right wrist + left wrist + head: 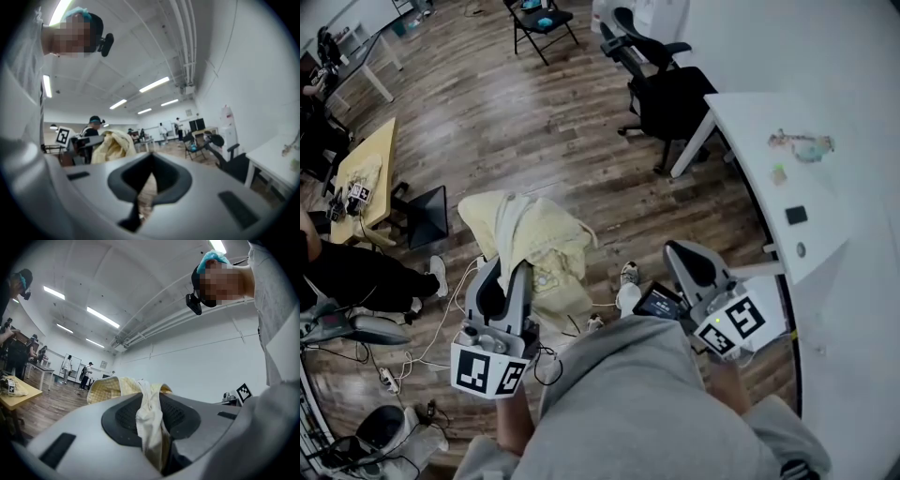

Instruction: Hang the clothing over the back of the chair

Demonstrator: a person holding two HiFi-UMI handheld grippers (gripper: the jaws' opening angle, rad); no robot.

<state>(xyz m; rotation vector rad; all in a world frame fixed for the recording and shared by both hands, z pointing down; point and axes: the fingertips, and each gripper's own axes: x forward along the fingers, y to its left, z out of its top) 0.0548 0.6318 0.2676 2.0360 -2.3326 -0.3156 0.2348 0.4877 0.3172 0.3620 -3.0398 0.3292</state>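
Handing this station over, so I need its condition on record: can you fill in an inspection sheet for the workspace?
Surface: wood floor, bare at the centre.
Job's things: yellow garment hanging from the left gripper; black office chair beside the white table, nothing draped on it.
Clutter: small items on the white table; more on a low wooden table.
Grippers: left gripper clamped on the garment; right gripper has its jaws together, nothing between them.
Cables: loose cables and a power strip on the floor at the person's left.
Surroundings: a seated person at the left; others farther off.
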